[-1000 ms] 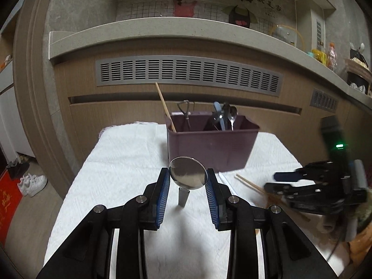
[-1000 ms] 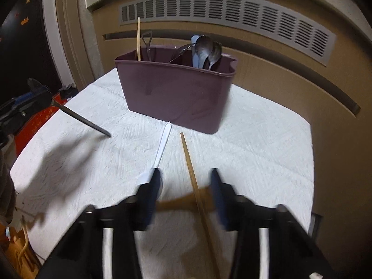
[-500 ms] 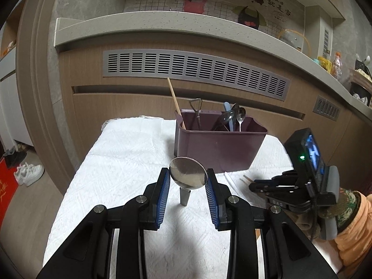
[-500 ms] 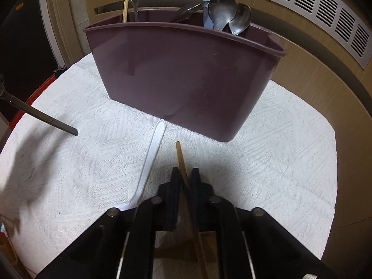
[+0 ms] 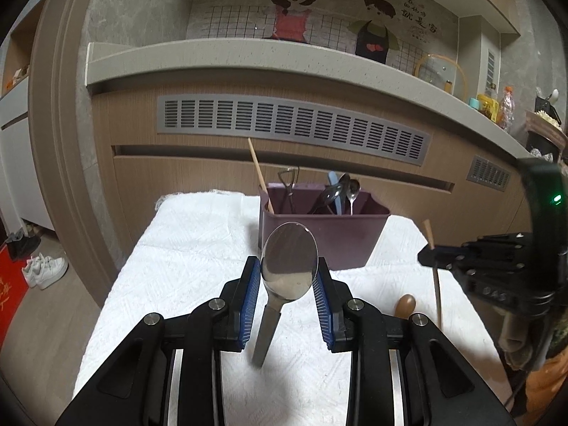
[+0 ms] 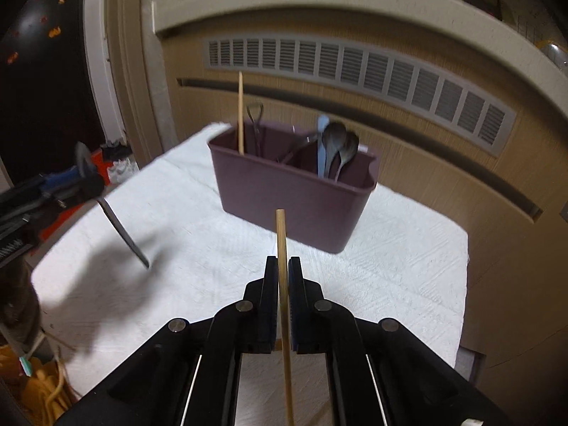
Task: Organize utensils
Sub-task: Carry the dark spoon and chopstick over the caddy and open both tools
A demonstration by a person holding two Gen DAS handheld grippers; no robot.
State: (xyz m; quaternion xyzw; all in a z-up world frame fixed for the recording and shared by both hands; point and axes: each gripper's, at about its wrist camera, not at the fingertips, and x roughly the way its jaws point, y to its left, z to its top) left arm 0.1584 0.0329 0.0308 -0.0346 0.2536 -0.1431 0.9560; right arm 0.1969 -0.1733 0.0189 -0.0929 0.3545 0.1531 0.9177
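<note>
A: What is each gripper carrying?

B: The left gripper (image 5: 289,284) grips a spoon (image 5: 288,266) by the sides of its bowl, which stands up while the handle hangs toward the cloth (image 5: 198,245). The right gripper (image 6: 283,284) is pinched narrow on a chopstick (image 6: 281,241), whose long axis runs up and forward between the pads.

A: Where do they go?

B: Into the bin (image 6: 284,198), I would say. It stands toward the far edge of the cloth, straight ahead of both grippers and apart from them. Its left compartment holds a chopstick and a wire-handled tool; the right one holds spoons and something pale blue.

A: Which hand is nearer?

B: Hard to tell; the two look about equally far. The chopstick's tip points at the bin's near wall, so it likely has to rise over the rim, then tip down into the left compartment.

A: Anything in the way?

B: The bin's upright handles crowd both openings. A brown spoon end (image 5: 405,305) lies on the cloth near the right edge, clear of either path.
</note>
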